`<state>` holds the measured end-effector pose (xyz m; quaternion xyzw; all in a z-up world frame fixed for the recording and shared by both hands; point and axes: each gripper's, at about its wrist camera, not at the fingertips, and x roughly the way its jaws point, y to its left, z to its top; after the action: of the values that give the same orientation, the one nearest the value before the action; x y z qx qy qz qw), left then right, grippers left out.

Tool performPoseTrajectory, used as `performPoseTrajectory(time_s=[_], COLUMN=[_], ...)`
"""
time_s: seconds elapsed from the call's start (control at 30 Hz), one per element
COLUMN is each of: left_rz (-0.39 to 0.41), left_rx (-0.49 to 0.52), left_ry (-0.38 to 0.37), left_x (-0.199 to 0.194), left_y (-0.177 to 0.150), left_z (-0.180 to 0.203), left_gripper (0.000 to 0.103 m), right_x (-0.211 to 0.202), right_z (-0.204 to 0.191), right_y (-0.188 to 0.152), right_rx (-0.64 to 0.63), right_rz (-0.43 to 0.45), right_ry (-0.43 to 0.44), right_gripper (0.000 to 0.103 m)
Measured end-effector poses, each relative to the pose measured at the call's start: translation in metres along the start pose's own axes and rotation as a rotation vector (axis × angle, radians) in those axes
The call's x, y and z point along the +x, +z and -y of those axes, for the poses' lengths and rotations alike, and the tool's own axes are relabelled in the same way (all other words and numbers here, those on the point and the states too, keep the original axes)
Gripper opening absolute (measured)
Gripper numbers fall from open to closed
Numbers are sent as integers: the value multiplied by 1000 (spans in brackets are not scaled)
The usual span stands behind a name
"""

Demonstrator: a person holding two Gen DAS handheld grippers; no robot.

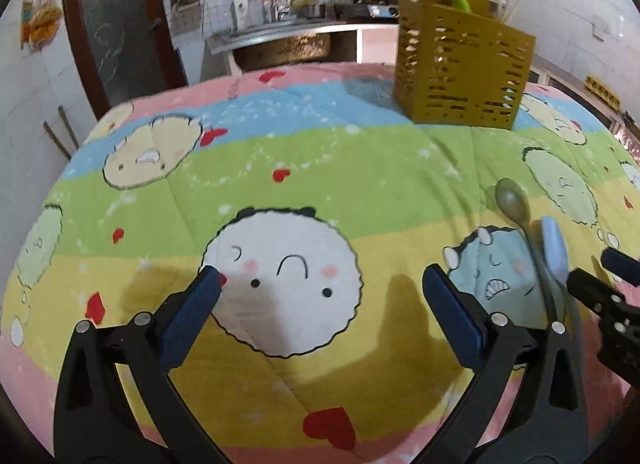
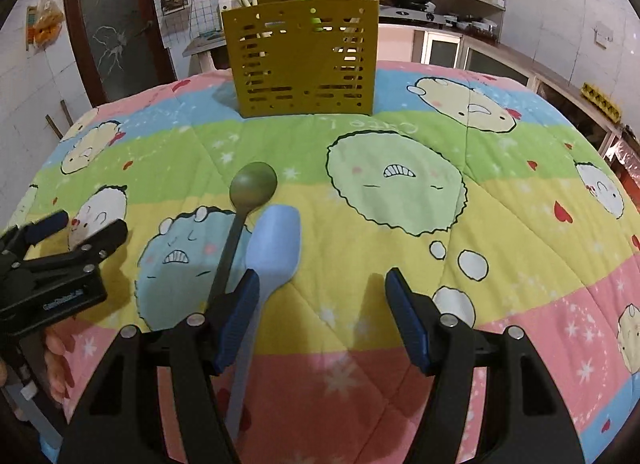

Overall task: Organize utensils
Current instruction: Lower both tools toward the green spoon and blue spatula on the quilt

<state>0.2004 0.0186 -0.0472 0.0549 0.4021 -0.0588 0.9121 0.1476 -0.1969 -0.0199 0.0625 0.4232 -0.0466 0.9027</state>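
A: We have two utensils lying side by side on the quilted surface [image 2: 400, 304]: a dark green spoon [image 2: 244, 208] and a pale blue spatula [image 2: 274, 244], both with heads toward twelve o'clock, handles running back toward six.

B: And the yellow slotted holder [image 2: 300, 60] stands upright well beyond them at twelve, already holding chopsticks.

A: Our right gripper [image 2: 320, 304] has its fingers apart, nothing between them; the handles sit at its nine o'clock, under the left finger.

B: The left gripper [image 1: 320, 312] is spread too, and empty, with the utensils off at its three o'clock.

A: We judge both pieces light, stiff plastic, likely smooth and a bit slippery.

B: Then we take the spatula mid-handle, across its narrow width. The soft cloth should give, letting the fingers get under it.
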Motion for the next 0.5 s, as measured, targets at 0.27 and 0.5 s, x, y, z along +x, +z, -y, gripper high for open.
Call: performPoseTrajectory(time_s=[0.27,0.5], left_rz=[-68,-72], left_rx=[-34,-27], left_ry=[-10,5], left_x=[14,13], left_y=[-4,-2], left_z=[-5,0], left_gripper=[98,98], right_x=[16,28], right_z=[-10,-16], right_y=[5,18], right_rx=[1,-4], right_rz=[-44,-44], right_ry=[-10,-19], right_gripper=[64,34])
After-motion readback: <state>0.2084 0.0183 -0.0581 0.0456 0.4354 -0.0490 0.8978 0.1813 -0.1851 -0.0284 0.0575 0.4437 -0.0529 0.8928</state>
